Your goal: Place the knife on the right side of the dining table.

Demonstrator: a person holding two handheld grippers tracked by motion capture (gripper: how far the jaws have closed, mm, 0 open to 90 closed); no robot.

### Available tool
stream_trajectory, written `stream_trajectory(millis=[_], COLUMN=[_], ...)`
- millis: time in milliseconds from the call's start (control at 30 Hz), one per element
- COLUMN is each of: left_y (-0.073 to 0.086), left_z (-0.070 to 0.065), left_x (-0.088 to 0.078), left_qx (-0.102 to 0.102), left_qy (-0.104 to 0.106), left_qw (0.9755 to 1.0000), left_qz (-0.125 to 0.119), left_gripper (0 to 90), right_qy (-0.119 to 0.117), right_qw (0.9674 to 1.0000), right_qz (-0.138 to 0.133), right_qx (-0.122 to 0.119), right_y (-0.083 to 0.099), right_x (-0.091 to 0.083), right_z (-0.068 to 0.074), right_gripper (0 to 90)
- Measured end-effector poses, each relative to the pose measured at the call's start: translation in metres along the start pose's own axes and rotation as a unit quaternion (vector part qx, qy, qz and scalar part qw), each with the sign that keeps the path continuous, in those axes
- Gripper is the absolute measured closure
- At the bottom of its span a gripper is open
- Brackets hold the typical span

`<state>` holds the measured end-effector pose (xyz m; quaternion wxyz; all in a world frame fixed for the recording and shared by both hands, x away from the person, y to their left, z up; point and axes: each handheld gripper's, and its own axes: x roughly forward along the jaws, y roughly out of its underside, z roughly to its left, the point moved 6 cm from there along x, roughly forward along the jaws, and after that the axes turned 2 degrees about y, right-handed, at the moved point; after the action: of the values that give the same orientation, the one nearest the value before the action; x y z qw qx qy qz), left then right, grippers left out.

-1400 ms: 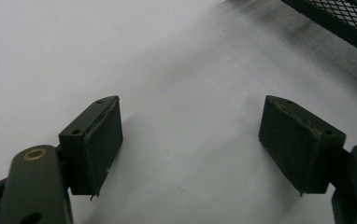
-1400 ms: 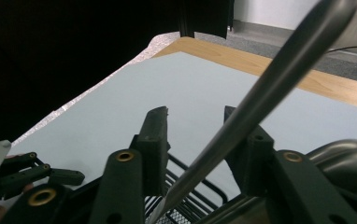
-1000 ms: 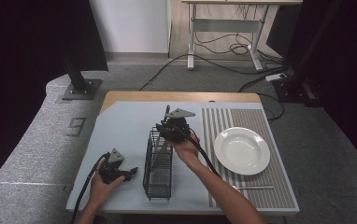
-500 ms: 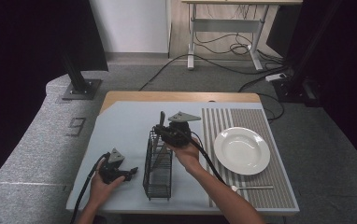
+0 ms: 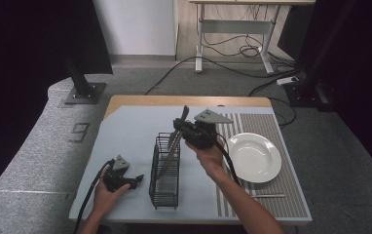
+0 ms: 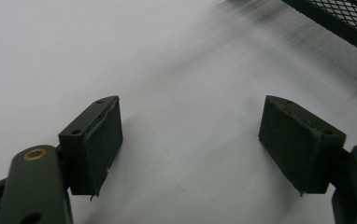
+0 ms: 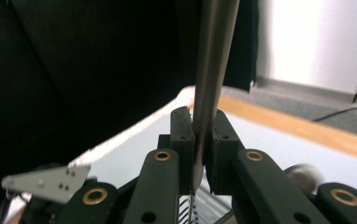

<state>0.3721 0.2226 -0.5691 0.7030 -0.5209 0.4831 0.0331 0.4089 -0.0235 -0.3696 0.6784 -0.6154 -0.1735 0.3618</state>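
The right claw (image 5: 183, 127) is clamped tight on a long metal knife (image 5: 174, 141). In the right gripper view the two black jaws press on the knife (image 7: 209, 88) from both sides, and it runs straight up between them and out of the top of the picture. Its lower end sits just below the pads.

In the high view the knife is long and thin. It leans: its top end points up and toward the far side of the bench (image 5: 125, 141), and its low end points down and toward the near side, into the black wire rack (image 5: 165, 170). The low part is inside the far end of the rack, behind the wires. The top end sticks out above the claw. I cannot tell if the knife touches the rack.

The rack stands in the middle of the bench, with its long side running from near to far. The right hand (image 5: 208, 155) holds its claw above the far end of the rack.

The left claw (image 5: 136, 179) rests low on the bench, to the left of the rack and near the front edge. In the left gripper view its jaws stand wide apart with only the pale bench top between them. A corner of the rack (image 6: 340, 18) shows at the top right there.

A white plate (image 5: 253, 157) lies on a striped mat (image 5: 291, 195) to the right of the rack.
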Motion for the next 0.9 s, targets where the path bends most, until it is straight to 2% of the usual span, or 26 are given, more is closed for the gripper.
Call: stream_trajectory(millis=[33, 67, 133, 233, 267, 367, 433, 467, 500, 533, 600, 633, 667, 767, 800, 833, 867, 900], left_y=[0.0, 0.0, 0.0, 0.0, 0.0, 0.0, 0.0, 0.0, 0.0, 0.0, 0.0, 0.0, 0.0, 0.0, 0.0, 0.0, 0.0, 0.0], left_z=[0.0, 0.0, 0.0, 0.0, 0.0, 0.0, 0.0, 0.0, 0.0, 0.0, 0.0, 0.0, 0.0, 0.0, 0.0, 0.0, 0.0, 0.0], left_x=[0.0, 0.0, 0.0, 0.0, 0.0, 0.0, 0.0, 0.0, 0.0, 0.0, 0.0, 0.0, 0.0, 0.0, 0.0, 0.0, 0.0, 0.0], left_qx=[0.001, 0.001, 0.001, 0.001, 0.001, 0.001, 0.0, 0.0, 0.0, 0.0, 0.0, 0.0, 0.0, 0.0, -0.001, 0.0, 0.0, 0.0], left_qy=[0.0, 0.0, 0.0, 0.0, 0.0, 0.0, 0.0, 0.0, 0.0, 0.0, 0.0, 0.0, 0.0, 0.0, 0.0, 0.0, 0.0, 0.0], left_qw=[1.0, 1.0, 1.0, 1.0, 1.0, 1.0, 1.0, 1.0, 1.0, 1.0, 1.0, 1.0, 1.0, 1.0, 1.0, 1.0, 1.0, 1.0], left_qz=[0.0, 0.0, 0.001, 0.001, 0.0, 0.001, 0.0, 0.0, 0.0, 0.0, 0.0, 0.0, 0.0, 0.001, 0.0, 0.001, 0.001, 0.001], left_gripper=[21.0, 20.9, 20.9, 21.0, 21.0, 21.0, 21.0, 20.9, 20.9, 20.9, 20.9, 20.9, 20.9, 20.8, 20.8, 20.9, 20.9, 20.9], right_qy=[0.007, 0.007, 0.01, 0.001, 0.001, 0.026, 0.042, 0.042, 0.055, 0.055, 0.068, 0.082, 0.082, 0.113, 0.113, 0.123, 0.123, 0.134], right_qw=[0.9998, 0.9998, 0.9989, 0.9957, 0.9957, 0.9945, 0.9935, 0.9935, 0.9924, 0.9924, 0.9914, 0.99, 0.99, 0.988, 0.988, 0.9869, 0.9869, 0.9854], right_qz=[-0.02, -0.02, -0.043, -0.078, -0.078, -0.089, -0.092, -0.092, -0.094, -0.094, -0.093, -0.09, -0.09, -0.075, -0.075, -0.068, -0.068, -0.064], right_qx=[0.005, 0.005, 0.018, 0.049, 0.049, 0.049, 0.052, 0.052, 0.058, 0.058, 0.062, 0.071, 0.071, 0.073, 0.073, 0.079, 0.079, 0.083], right_y=[-0.012, -0.012, -0.025, -0.044, -0.044, -0.052, -0.053, -0.053, -0.051, -0.051, -0.047, -0.041, -0.041, -0.026, -0.026, -0.018, -0.018, -0.01], right_x=[-0.012, -0.012, -0.024, -0.047, -0.047, -0.061, -0.066, -0.066, -0.07, -0.07, -0.072, -0.072, -0.072, -0.069, -0.069, -0.066, -0.066, -0.062], right_z=[-0.007, -0.007, -0.015, -0.031, -0.031, -0.05, -0.061, -0.061, -0.074, -0.074, -0.087, -0.101, -0.101, -0.126, -0.126, -0.137, -0.137, -0.149], right_gripper=[83.7, 83.7, 83.7, 83.7, 83.7, 83.6, 83.6, 83.6, 83.6, 83.6, 83.6, 83.6, 83.6, 83.6, 83.6, 83.5, 83.5, 83.5])
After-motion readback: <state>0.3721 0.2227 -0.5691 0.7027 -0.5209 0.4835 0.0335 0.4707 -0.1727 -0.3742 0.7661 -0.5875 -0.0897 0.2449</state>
